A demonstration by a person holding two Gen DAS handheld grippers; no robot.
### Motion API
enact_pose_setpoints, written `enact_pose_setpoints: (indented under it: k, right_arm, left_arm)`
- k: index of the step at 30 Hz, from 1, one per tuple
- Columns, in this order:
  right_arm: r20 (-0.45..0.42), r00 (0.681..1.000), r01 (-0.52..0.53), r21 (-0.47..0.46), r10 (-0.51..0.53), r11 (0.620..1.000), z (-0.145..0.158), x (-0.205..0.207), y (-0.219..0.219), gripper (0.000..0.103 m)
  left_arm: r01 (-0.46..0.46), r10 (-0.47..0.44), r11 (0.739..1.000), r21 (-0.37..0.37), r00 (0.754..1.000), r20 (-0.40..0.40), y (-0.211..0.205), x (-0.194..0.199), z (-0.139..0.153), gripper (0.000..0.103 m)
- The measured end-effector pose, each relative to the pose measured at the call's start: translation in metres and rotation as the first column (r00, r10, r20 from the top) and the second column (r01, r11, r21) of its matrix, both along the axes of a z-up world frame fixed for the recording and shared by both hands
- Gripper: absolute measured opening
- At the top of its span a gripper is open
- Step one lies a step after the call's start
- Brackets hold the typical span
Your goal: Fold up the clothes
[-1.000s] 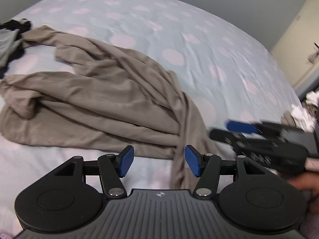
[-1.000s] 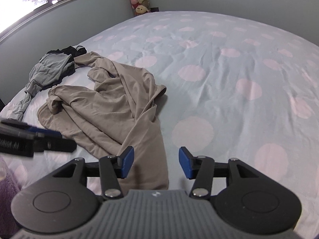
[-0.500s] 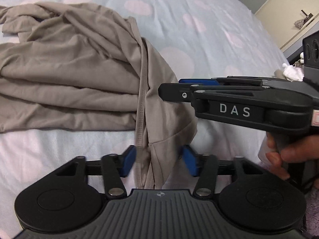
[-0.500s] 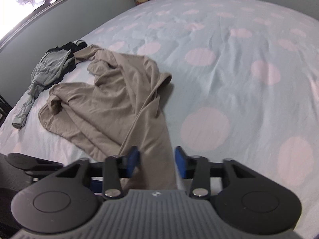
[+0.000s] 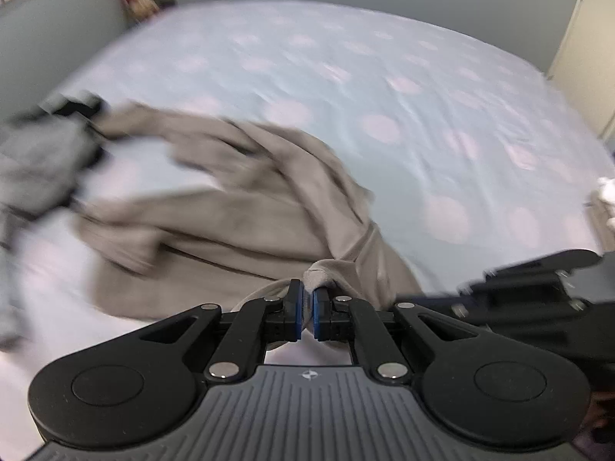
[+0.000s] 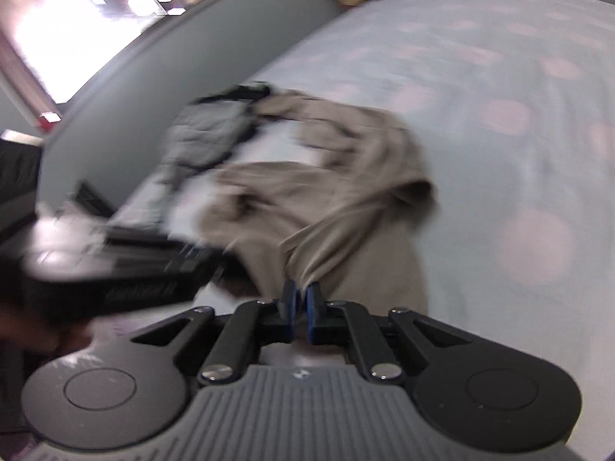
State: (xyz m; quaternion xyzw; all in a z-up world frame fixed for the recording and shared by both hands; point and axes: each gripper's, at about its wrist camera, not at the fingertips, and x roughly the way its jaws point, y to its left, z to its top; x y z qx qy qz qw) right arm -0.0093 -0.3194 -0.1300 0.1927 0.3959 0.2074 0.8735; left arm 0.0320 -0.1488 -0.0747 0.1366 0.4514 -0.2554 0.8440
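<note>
Both grippers, left (image 5: 306,317) and right (image 6: 300,313), are pinching the beige garment (image 5: 238,223) at the bed's (image 5: 423,88) near edge; thin bunched fabric could be slipping free.

Motion-blurred fisheye views, glaring window (image 6: 88,19) light.

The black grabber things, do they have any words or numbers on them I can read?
No text can be read at this moment.
Left gripper, seen from the right wrist camera: pale marks on its side, too blurred to read.
Right gripper, seen from the left wrist camera: no readable lettering, blurred.
Each gripper's grey base shows only a small emblem, not letters.
</note>
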Motion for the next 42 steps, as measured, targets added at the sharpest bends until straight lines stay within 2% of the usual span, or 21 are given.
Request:
enact_pose_setpoints:
  k: [4,6,11,15,18,20,25,27,29,30,31,34,38,42]
  right_arm:
    - [0.066,0.993,-0.104,0.011,0.103,0.995,0.021,0.001,0.041,0.005]
    - [0.087,0.988,-0.124,-0.041,0.127,0.991,0.026,0.002,0.05,0.005]
    - [0.091,0.99,-0.082,-0.22,0.105,0.972,0.023,0.017,0.031,0.007]
    - [0.091,0.993,-0.037,-0.365,0.075,0.93,0.019,0.039,0.006,0.011]
    - [0.1,0.992,-0.02,-0.437,0.071,0.899,0.016,0.062,-0.007,0.017]
    - [0.108,0.99,-0.024,-0.491,0.089,0.871,0.012,0.077,-0.007,0.031]
    - [0.081,0.986,-0.074,-0.586,0.149,0.807,-0.013,0.114,0.005,0.031]
    - [0.064,0.985,-0.09,-0.601,0.159,0.794,-0.024,0.125,0.01,0.031]
    - [0.081,0.986,-0.069,-0.593,0.144,0.802,-0.024,0.129,0.01,0.03]
    - [0.091,0.987,-0.057,-0.588,0.136,0.807,-0.023,0.131,0.01,0.026]
    - [0.101,0.987,-0.046,-0.582,0.128,0.812,-0.023,0.132,0.011,0.006]
    - [0.13,0.986,-0.011,-0.566,0.102,0.824,-0.021,0.137,0.011,0.003]
    - [0.262,0.965,0.142,-0.545,0.007,0.827,0.021,0.125,-0.009,0.003]
    - [0.4,0.912,0.293,-0.489,-0.088,0.821,0.08,0.101,-0.034,0.002]
  left_arm:
    - [-0.044,0.038,0.996,0.077,0.996,0.076,0.028,0.017,0.025,0.003]
    - [-0.068,0.058,0.992,0.104,0.994,0.095,0.039,0.027,0.029,0.003]
    - [-0.081,0.069,0.987,0.14,0.994,0.084,0.053,0.048,0.017,0.003]
    - [-0.075,0.069,0.988,0.132,0.996,0.051,0.057,0.059,0.006,0.003]
    - [-0.08,0.077,0.991,0.111,0.997,0.031,0.057,0.066,-0.002,0.003]
    - [-0.084,0.082,0.991,0.1,0.996,0.021,0.057,0.07,-0.005,0.003]
    - [-0.092,0.093,0.992,0.083,0.996,-0.01,0.06,0.08,-0.014,0.003]
    - [-0.095,0.097,0.993,0.07,0.995,-0.022,0.062,0.083,-0.017,0.003]
    - [-0.103,0.106,0.993,0.061,0.994,-0.033,0.065,0.086,-0.019,0.003]
    - [-0.108,0.11,0.993,0.054,0.994,-0.029,0.066,0.087,-0.017,0.003]
    - [-0.113,0.113,0.993,0.046,0.993,-0.016,0.067,0.088,-0.012,0.003]
    - [-0.125,0.125,0.992,0.022,0.992,0.021,0.069,0.089,0.002,0.003]
    - [-0.134,0.135,0.991,-0.016,0.988,0.079,0.07,0.09,0.026,0.003]
    - [-0.094,0.111,0.992,-0.086,0.972,0.208,0.058,0.076,0.08,0.003]
